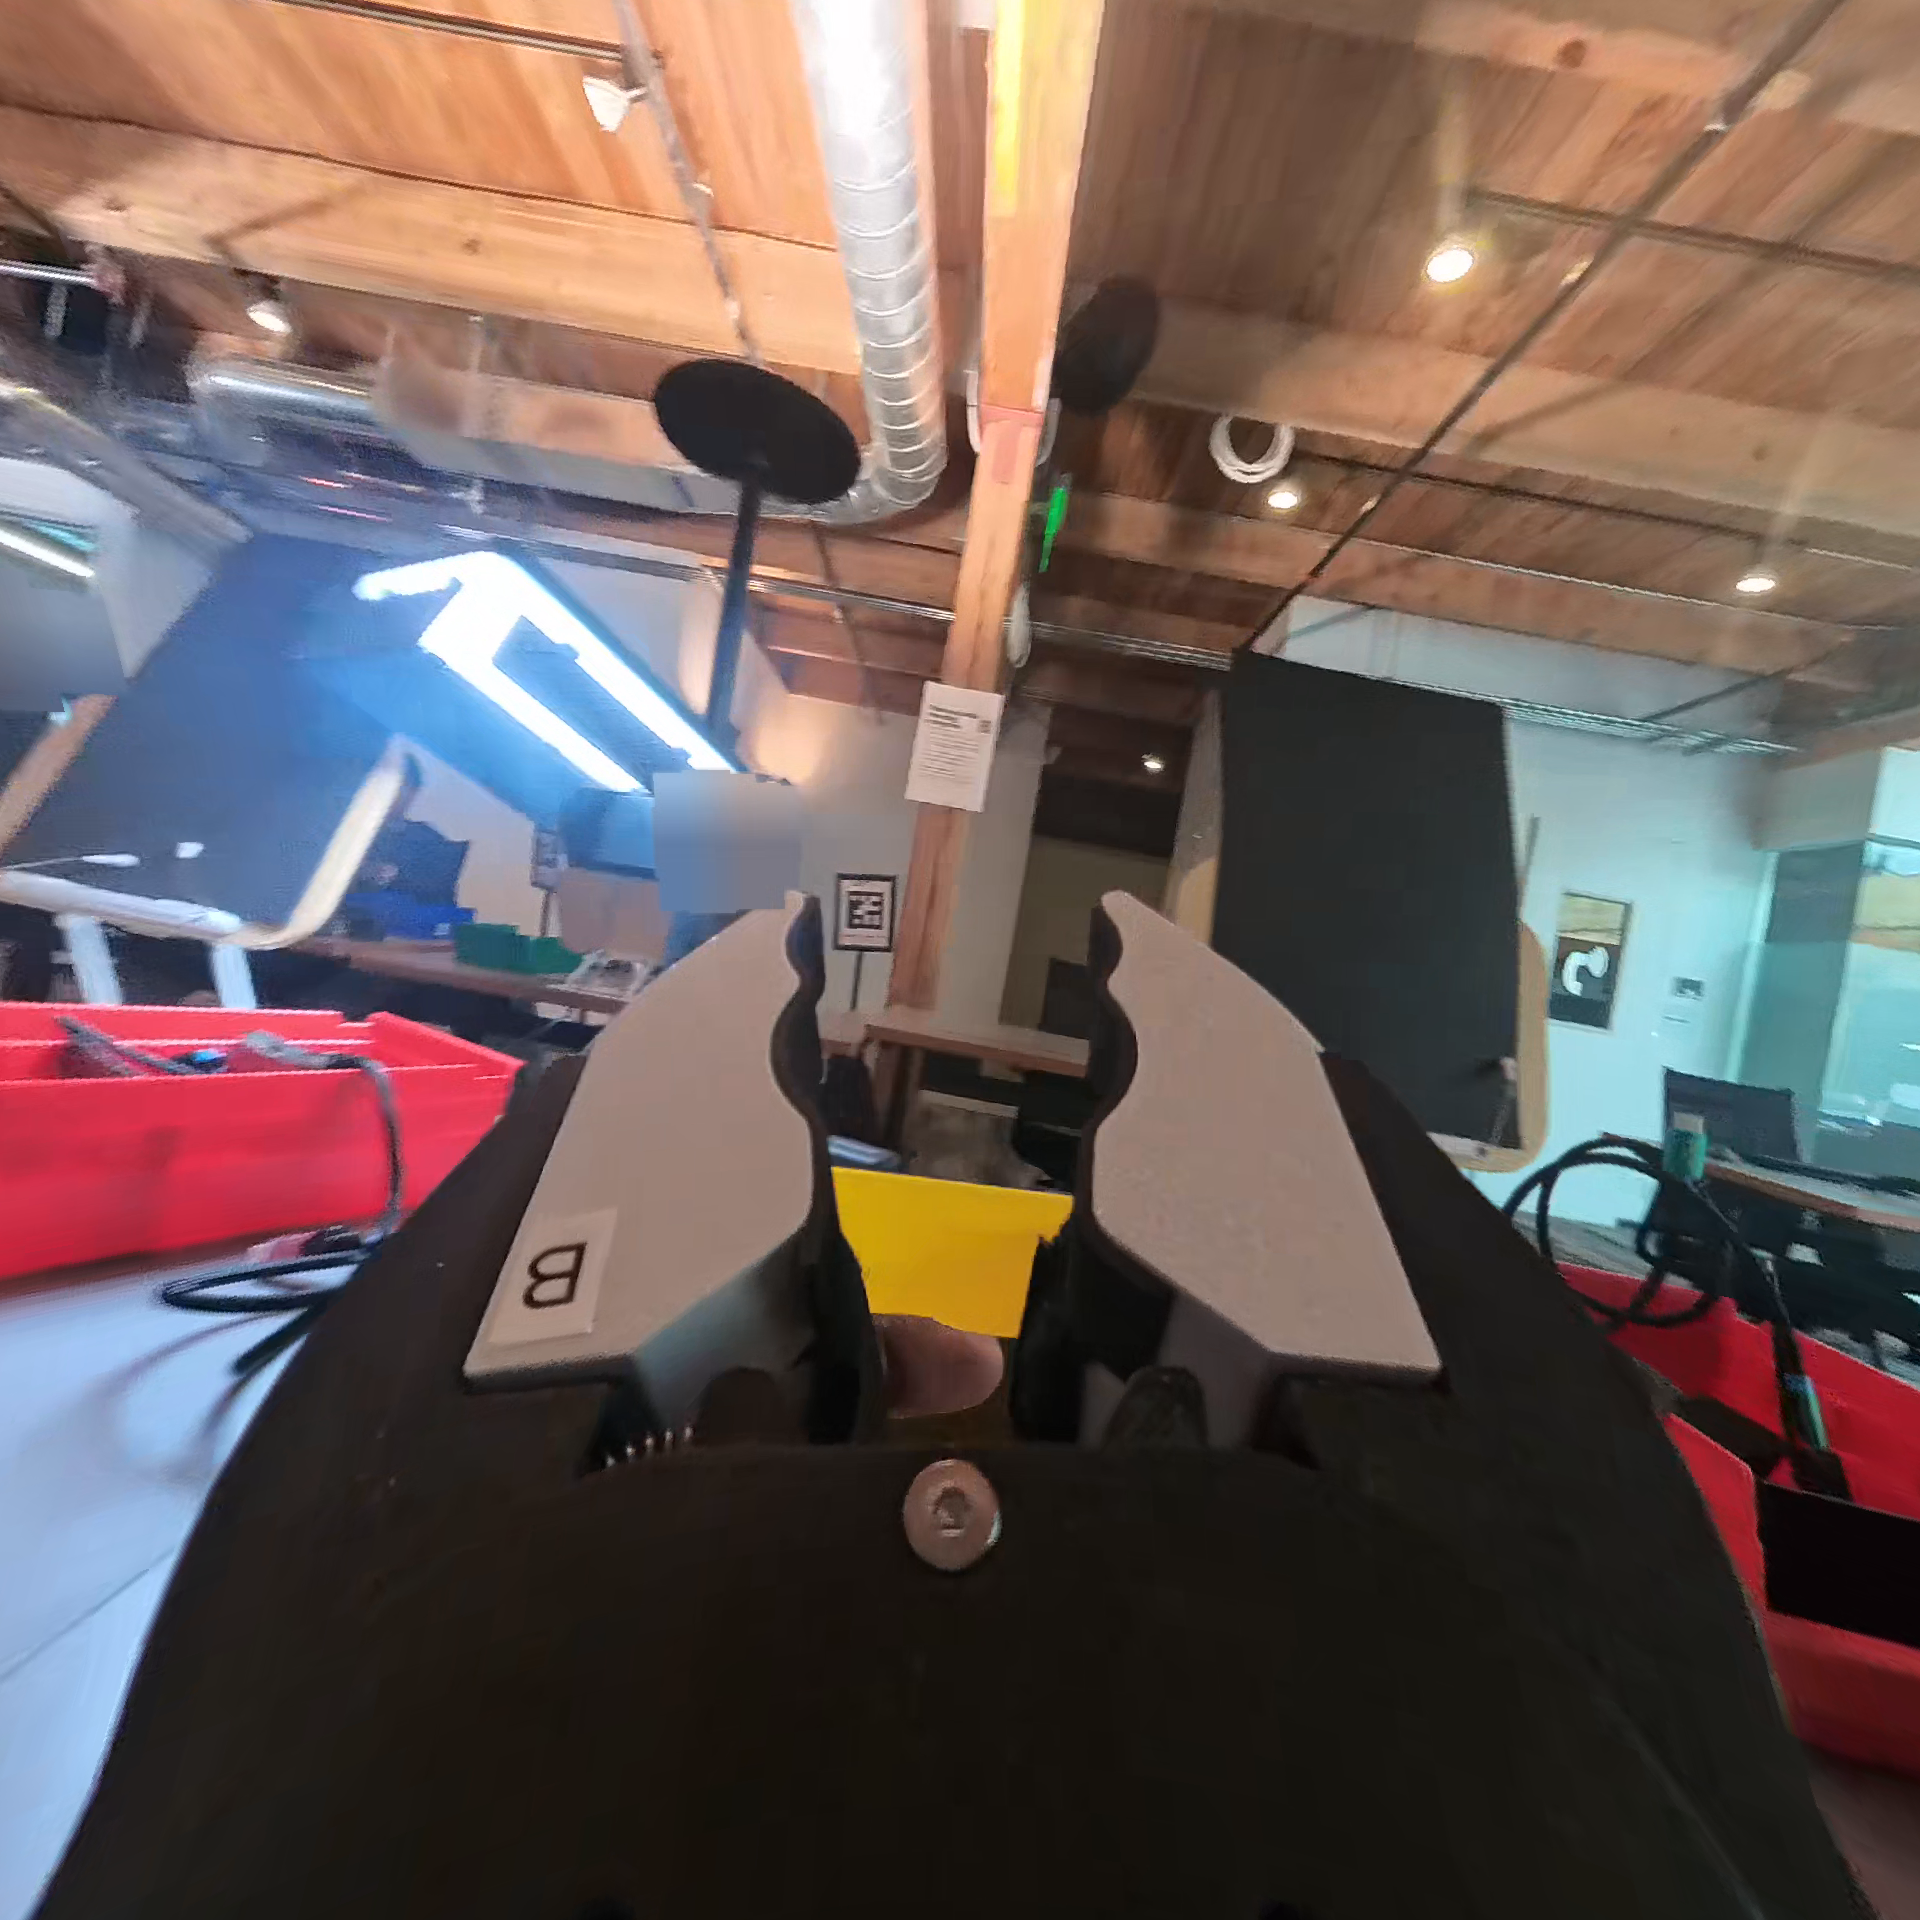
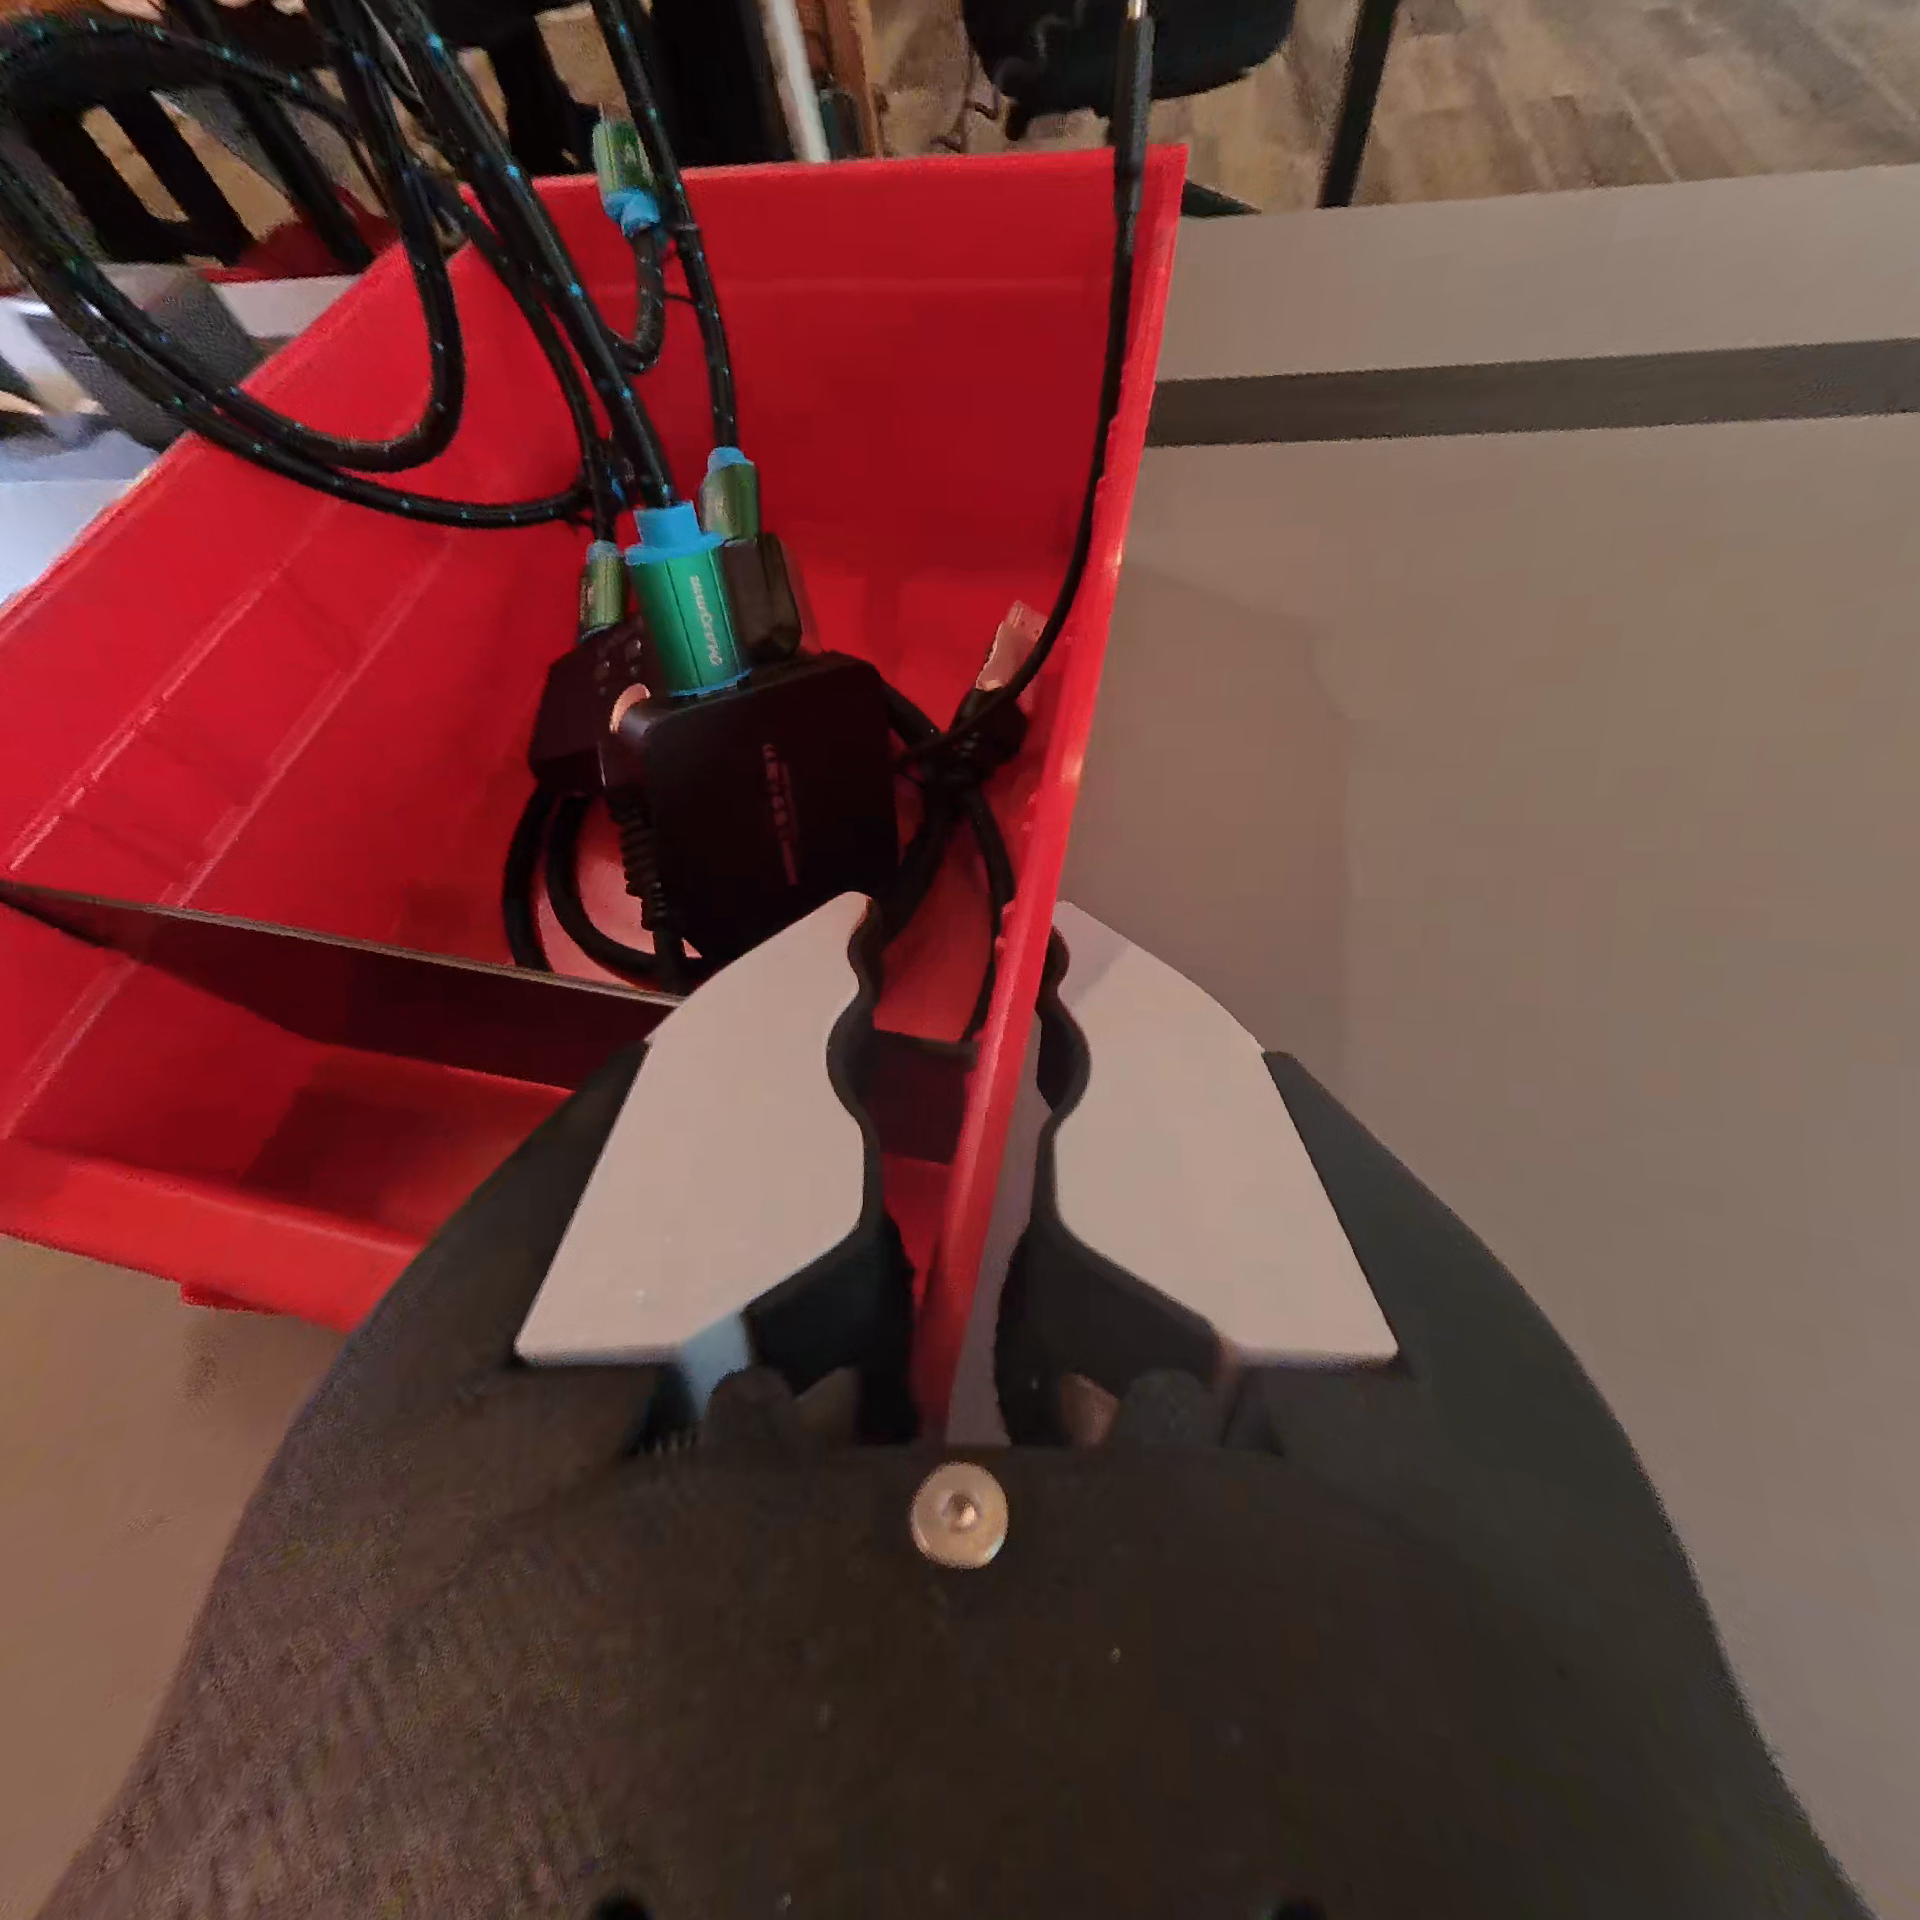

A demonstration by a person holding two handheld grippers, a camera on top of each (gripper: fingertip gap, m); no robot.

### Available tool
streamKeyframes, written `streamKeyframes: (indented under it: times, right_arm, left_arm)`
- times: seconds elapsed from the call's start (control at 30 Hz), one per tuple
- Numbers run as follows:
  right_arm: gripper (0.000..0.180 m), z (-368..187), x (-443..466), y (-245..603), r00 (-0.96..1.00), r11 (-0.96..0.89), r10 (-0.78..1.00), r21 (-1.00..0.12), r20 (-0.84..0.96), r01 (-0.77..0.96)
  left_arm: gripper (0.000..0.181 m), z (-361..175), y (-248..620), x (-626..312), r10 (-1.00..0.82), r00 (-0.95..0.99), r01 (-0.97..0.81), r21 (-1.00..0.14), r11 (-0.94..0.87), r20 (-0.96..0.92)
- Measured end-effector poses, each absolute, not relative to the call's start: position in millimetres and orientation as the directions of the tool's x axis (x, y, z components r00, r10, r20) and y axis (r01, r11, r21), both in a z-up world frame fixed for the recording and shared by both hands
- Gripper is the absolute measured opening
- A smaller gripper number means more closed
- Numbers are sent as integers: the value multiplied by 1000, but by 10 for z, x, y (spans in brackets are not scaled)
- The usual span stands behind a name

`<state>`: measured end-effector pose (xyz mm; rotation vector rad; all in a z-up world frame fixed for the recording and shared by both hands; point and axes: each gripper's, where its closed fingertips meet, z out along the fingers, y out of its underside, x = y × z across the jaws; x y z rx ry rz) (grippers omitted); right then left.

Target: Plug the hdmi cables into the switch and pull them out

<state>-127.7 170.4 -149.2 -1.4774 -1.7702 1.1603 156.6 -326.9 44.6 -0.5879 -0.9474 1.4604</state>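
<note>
Right gripper (image 2: 961, 961): fingers spread, nothing between the pads. The right wall of the red bin (image 2: 1049, 935) runs straight through the gap, one finger inside the bin and one outside over the grey table (image 2: 1507, 831). Just left of the inner finger, a dark divider (image 2: 343, 971) crosses the bin.

Directly ahead of the fingertips, past the divider, the black switch (image 2: 769, 800) lies on the bin floor, long axis running away from the gripper. Three green-shelled HDMI plugs (image 2: 691, 618) sit in its far edge, pointing toward the gripper; their braided black cables (image 2: 436, 312) trail away and left over the far rim. A thin black lead (image 2: 1127, 312) hangs down along the right wall, its loose plug just right of the switch. Coiled cable lies beneath the switch.

Left gripper (image 1: 956, 925): fingers spread, empty, aimed upward at the room. A yellow bin (image 1: 951, 1247) shows between the fingers; a second red bin (image 1: 208, 1122) lies to the left.
</note>
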Motion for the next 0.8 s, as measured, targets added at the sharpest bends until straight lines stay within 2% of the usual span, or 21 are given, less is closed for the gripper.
streamKeyframes:
  times: [0.2, 0.37, 0.47, 0.6, 0.7, 0.8]
  right_arm:
    - [27, -1475, -1356, 963, -338, -41, 919, -899, -205, 436]
    - [29, -1446, -1370, 403, -412, -97, 872, -919, -263, 382]
    - [29, -1435, -1404, 155, -438, -134, 847, -918, -302, 372]
    - [31, -1415, -1487, -126, -484, -204, 794, -911, -368, 359]
    - [45, -1369, -1524, -360, -551, -264, 707, -888, -444, 377]
    - [70, -1258, -1537, -554, -645, -342, 550, -848, -530, 405]
  left_arm:
    - [56, 214, -3504, 1621, 973, -183, -421, -906, 51, 140]
    - [81, -119, -3438, 1321, 984, -167, -218, -976, 18, 55]
    - [84, -309, -3442, 1229, 982, -188, -94, -995, -39, -21]
    - [87, -416, -3483, 1211, 980, -195, -38, -999, -37, -29]
    - [91, -454, -3509, 1215, 980, -199, -21, -999, -30, -26]
    - [97, -483, -3506, 1203, 978, -201, 1, -999, -55, -54]
